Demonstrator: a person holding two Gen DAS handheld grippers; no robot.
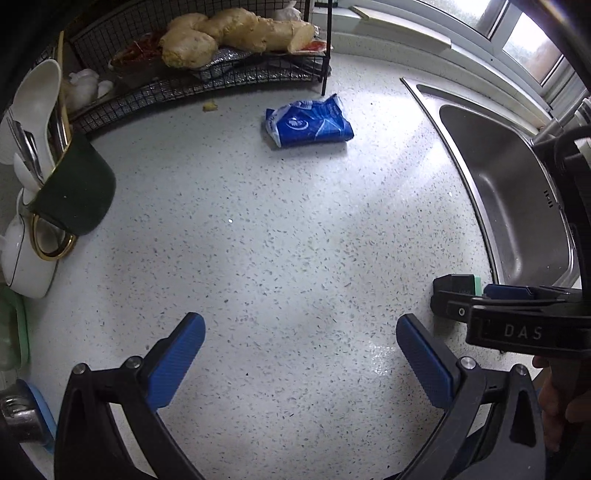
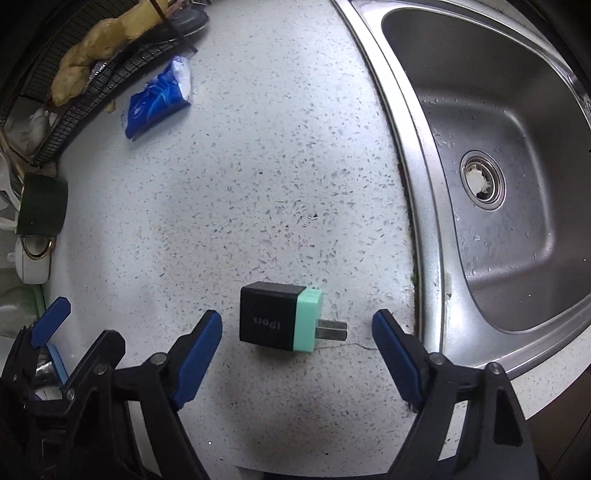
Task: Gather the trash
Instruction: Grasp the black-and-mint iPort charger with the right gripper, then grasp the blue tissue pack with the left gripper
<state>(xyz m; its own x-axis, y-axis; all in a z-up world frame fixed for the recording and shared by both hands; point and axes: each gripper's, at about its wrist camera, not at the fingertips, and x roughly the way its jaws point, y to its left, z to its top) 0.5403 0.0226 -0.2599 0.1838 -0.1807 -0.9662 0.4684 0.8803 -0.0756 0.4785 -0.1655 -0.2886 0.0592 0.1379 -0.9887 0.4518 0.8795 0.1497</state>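
Note:
A crumpled blue and white wrapper (image 1: pixel 308 122) lies on the speckled white counter (image 1: pixel 280 240) in front of a wire rack; it also shows at the upper left of the right wrist view as the wrapper (image 2: pixel 157 99). My left gripper (image 1: pixel 301 332) hangs open over bare counter, well short of the wrapper. A black and mint-green plug adapter (image 2: pixel 280 319) lies flat beside the sink rim. My right gripper (image 2: pixel 297 328) points down over it, open, its blue pads on either side and apart from it. The adapter (image 1: pixel 458 286) peeks out behind the right gripper in the left wrist view.
A steel sink (image 2: pixel 498 184) with white scraps in its drain fills the right. A black wire rack (image 1: pixel 207 79) holds ginger root (image 1: pixel 229 35). A dark green cup with utensils (image 1: pixel 74 184) and a white gold-rimmed cup (image 1: pixel 29 258) stand at the left.

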